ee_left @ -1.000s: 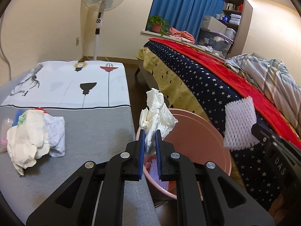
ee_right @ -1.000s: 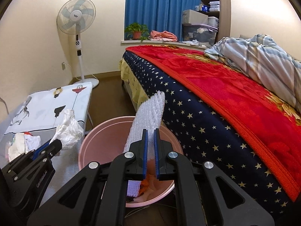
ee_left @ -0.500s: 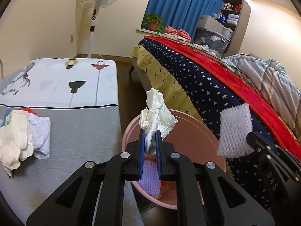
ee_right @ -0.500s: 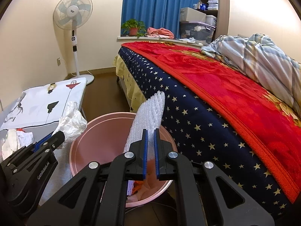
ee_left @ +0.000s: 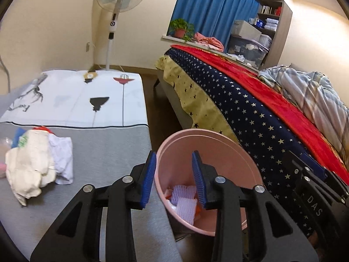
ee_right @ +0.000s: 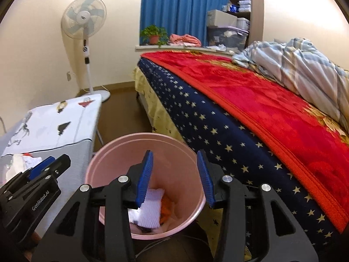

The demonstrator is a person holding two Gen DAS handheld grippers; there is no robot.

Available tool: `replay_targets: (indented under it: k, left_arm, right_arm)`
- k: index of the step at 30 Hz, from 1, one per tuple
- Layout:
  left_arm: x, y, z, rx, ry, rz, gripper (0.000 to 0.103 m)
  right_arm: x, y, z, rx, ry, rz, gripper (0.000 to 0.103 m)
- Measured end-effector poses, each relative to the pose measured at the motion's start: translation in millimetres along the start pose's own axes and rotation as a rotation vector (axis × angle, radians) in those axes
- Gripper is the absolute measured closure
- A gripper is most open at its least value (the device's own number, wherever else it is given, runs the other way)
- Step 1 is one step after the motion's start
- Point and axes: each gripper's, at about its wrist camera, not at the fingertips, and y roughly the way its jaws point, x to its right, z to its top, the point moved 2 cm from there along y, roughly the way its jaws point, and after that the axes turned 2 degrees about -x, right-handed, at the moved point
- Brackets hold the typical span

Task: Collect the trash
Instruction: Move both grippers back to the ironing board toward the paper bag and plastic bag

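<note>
A pink bin (ee_left: 220,144) (ee_right: 122,150) stands on the floor between the table and the bed. White foam netting (ee_left: 185,205) (ee_right: 151,207) lies inside it with other scraps. My left gripper (ee_left: 174,163) hangs over the bin's left rim, its jaws opening with nothing between them. My right gripper (ee_right: 174,163) hovers over the bin mouth, its jaws also opening and holding nothing. A heap of crumpled white paper and plastic (ee_left: 37,166) (ee_right: 21,163) lies on the grey table (ee_left: 104,152) at the left.
A bed with a starred navy cover and red blanket (ee_left: 250,100) (ee_right: 250,100) runs along the right. A striped quilt (ee_right: 301,65) lies on it. A standing fan (ee_left: 118,0) is by the far wall, and blue curtains (ee_right: 181,8) hang behind.
Both grippers have opened. The white crumpled plastic dropped from the left one and the foam netting from the right one; both are gone from the jaws, with netting now in the bin.
</note>
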Motion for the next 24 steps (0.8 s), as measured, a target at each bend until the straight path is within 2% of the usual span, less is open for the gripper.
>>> replay_targets:
  k: [5, 9, 15, 19, 24]
  left_arm:
    - [-12.8, -23.3, 0.5, 0.029, 0.022, 0.026, 0.074]
    - [-39.6, -46.6, -1.4, 0.050, -0.003, 0.067, 0.075]
    - [-82.1, -74.8, -8.5, 0.070, -0.067, 0.148, 0.075]
    - [-102.7, -91.4, -13.8, 0.089, -0.076, 0.195, 0.075]
    - [-137.9, -108.6, -21.0, 0.104, -0.108, 0.272, 0.079]
  right_arm:
    - [-12.3, -11.8, -1.0, 0.025, -0.011, 0.064, 0.060]
    - [-25.8, -21.8, -2.1, 0.040, -0.028, 0.115, 0.060]
    - [-53.5, -40.4, -4.3, 0.043, -0.023, 0.251, 0.060]
    - [-78.4, -54.2, -5.8, 0.061, -0.041, 0.351, 0.062]
    - [-107.1, -58.5, -9.1, 0.050, -0.048, 0.452, 0.070]
